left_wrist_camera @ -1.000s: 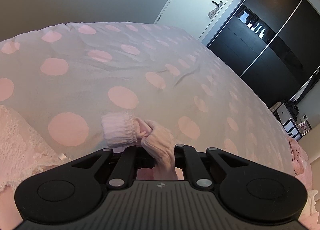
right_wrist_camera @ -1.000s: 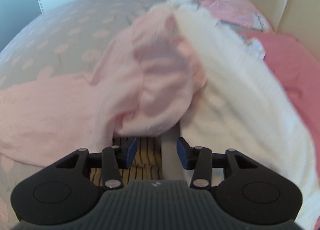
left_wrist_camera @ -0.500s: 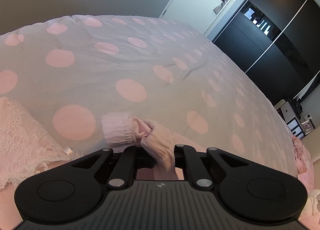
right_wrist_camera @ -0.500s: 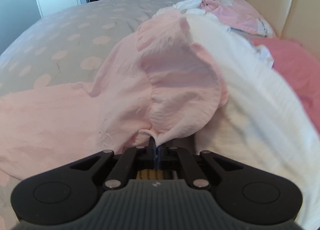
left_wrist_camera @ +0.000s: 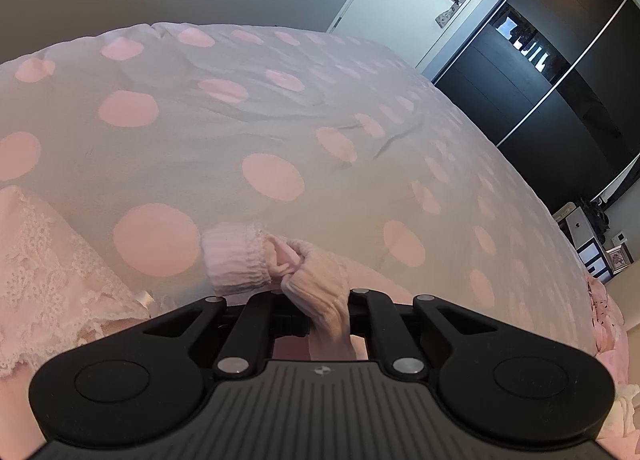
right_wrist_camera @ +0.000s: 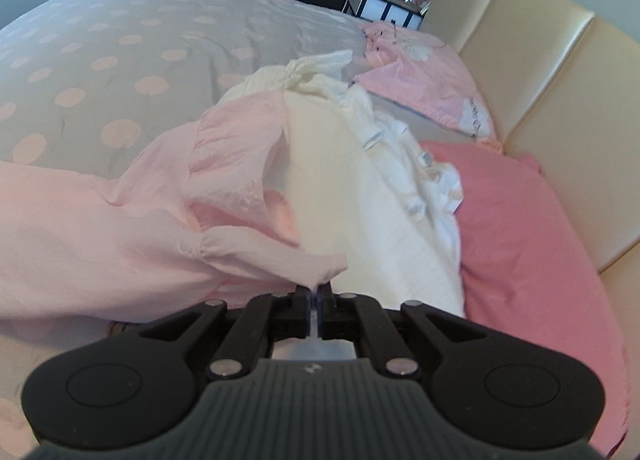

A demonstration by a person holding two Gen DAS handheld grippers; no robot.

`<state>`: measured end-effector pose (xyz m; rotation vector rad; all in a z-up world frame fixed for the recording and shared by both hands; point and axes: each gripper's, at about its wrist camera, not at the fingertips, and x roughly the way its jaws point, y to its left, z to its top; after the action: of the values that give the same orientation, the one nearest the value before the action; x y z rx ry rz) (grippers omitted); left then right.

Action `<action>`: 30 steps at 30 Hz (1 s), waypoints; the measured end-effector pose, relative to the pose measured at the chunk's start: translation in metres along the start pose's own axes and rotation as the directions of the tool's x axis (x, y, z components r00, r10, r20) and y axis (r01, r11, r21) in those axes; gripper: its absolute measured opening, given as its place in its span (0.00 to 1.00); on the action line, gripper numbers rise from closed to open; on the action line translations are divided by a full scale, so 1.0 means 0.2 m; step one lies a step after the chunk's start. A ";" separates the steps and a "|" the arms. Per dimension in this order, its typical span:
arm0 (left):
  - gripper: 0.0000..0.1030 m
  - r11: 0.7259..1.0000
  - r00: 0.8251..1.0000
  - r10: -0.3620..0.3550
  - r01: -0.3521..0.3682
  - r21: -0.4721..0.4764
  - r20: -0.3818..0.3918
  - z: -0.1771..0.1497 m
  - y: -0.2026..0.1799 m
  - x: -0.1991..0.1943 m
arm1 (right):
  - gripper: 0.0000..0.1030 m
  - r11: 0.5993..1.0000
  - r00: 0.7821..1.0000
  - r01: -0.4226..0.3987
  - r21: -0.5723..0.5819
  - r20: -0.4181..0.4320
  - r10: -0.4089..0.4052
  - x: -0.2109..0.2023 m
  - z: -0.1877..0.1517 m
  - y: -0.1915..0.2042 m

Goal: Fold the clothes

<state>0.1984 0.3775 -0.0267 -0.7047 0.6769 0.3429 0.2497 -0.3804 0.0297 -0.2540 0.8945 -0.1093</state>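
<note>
A pale pink garment [right_wrist_camera: 120, 228] with a ruffle lies on the dotted bedspread [right_wrist_camera: 120, 60]. My right gripper [right_wrist_camera: 315, 294] is shut on a pinched edge of it and holds that edge up, so the cloth drapes to the left. My left gripper [left_wrist_camera: 316, 308] is shut on the garment's sleeve [left_wrist_camera: 320, 288]; the elastic cuff [left_wrist_camera: 236, 256] sticks out to the left of the jaws, just above the bedspread [left_wrist_camera: 280, 120].
A white garment [right_wrist_camera: 360, 164] lies to the right of the pink one. Pink pillows [right_wrist_camera: 520, 220] and a cream headboard [right_wrist_camera: 560, 80] stand at right. A pink lace garment [left_wrist_camera: 48, 272] lies at the left. A door and dark wardrobe [left_wrist_camera: 560, 80] stand beyond the bed.
My right gripper closed on the pink garment's edge and pulled it toward me and right, uncovering the white garment. My left gripper kept hold of the sleeve and shifted slightly.
</note>
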 end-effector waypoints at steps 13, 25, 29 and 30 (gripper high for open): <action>0.06 1.000 1.000 -0.018 0.018 -0.005 -0.006 0.00 0.02 0.00 | 0.66 0.963 0.991 -0.131 0.237 0.037 0.126 -0.18 -0.10 -0.03; 0.06 1.000 1.000 -0.017 0.017 0.005 -0.010 0.00 0.02 0.01 | 0.73 0.849 0.973 -0.223 0.479 0.056 0.224 0.12 -0.17 0.02; 0.06 1.000 1.000 -0.008 0.008 0.010 -0.013 -0.01 0.01 0.02 | 0.73 0.837 0.978 -0.203 0.509 0.071 0.195 0.23 -0.13 0.03; 0.06 1.000 1.000 -0.007 0.007 0.012 -0.013 -0.01 0.01 0.03 | 0.73 0.830 0.977 -0.209 0.518 0.082 0.195 0.26 -0.12 0.03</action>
<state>0.2002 0.3776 -0.0325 -0.6980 0.6884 0.3275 0.2627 -0.3887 -0.0249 0.3530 0.8269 -0.1491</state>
